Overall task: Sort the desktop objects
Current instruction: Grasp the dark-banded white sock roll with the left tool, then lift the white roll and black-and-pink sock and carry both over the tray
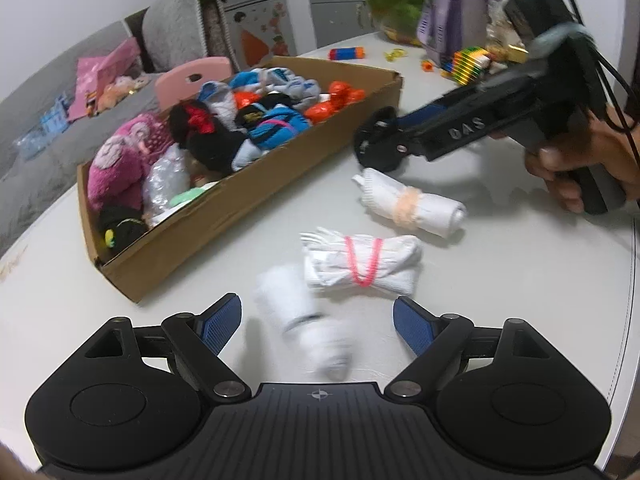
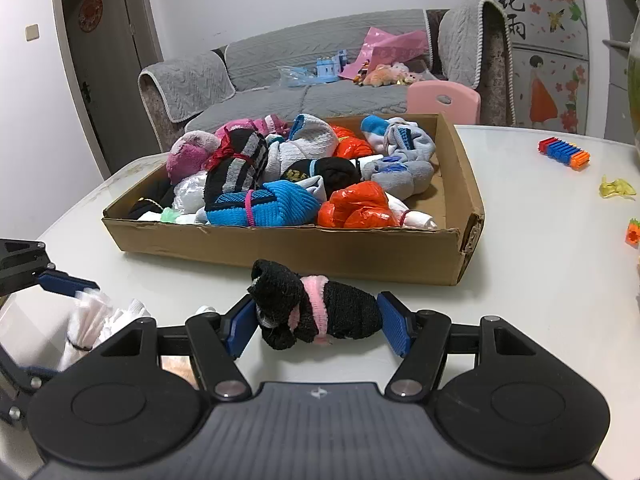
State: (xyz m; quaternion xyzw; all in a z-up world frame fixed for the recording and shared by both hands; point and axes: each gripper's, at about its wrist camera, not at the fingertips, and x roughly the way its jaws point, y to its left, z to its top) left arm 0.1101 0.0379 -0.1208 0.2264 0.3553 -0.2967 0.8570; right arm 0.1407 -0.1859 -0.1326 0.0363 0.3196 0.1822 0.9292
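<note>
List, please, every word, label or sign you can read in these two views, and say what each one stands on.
"DAS": raised letters on the side of the right gripper.
"桃花雨": large dark characters on the decorated wall panel behind the sofa.
Yellow print on a black sock bundle in the cardboard box: too small to read.
Round red emblem on the door: too blurred to read.
</note>
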